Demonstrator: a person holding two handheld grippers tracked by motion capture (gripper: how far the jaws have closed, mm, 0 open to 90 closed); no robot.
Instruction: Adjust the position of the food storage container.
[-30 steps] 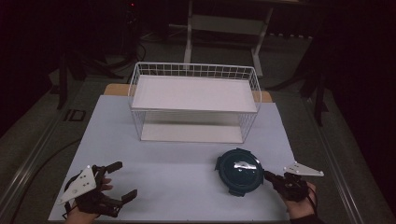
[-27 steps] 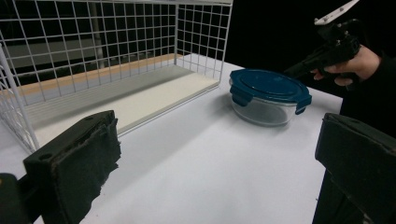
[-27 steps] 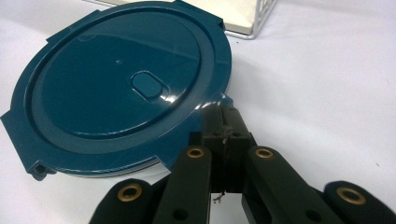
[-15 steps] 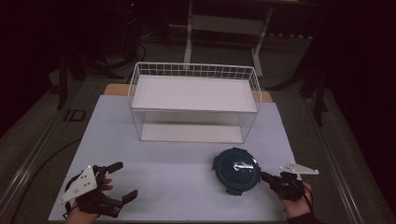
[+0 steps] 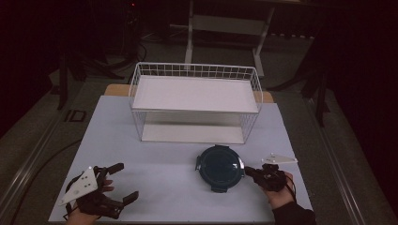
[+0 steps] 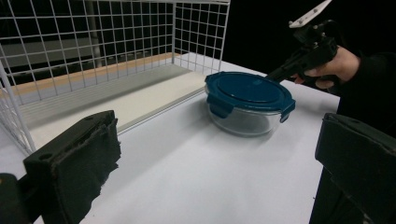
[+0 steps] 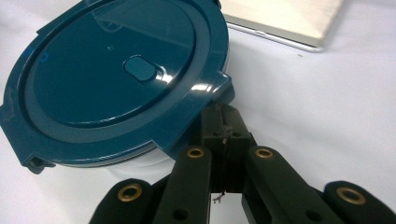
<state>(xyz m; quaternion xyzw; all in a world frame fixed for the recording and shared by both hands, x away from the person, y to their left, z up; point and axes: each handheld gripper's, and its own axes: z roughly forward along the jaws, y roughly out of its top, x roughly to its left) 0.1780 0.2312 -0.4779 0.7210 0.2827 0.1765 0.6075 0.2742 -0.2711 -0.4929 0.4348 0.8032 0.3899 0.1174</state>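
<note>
One round glass container with a dark blue clip lid (image 5: 220, 167) has slid leftward on the white desk (image 5: 164, 173), pushed by the closed right tool (image 7: 224, 122) at its rim tab; left tool (image 5: 119, 182) gapes idle

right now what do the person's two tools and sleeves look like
Both are black two-jaw tools. The left tool carries a light grey three-cornered plate on top, and its jaws have worn black padding. The right tool has the same plate and brass-coloured rivets on its linkage. A dark sleeve covers the right wrist.
</note>
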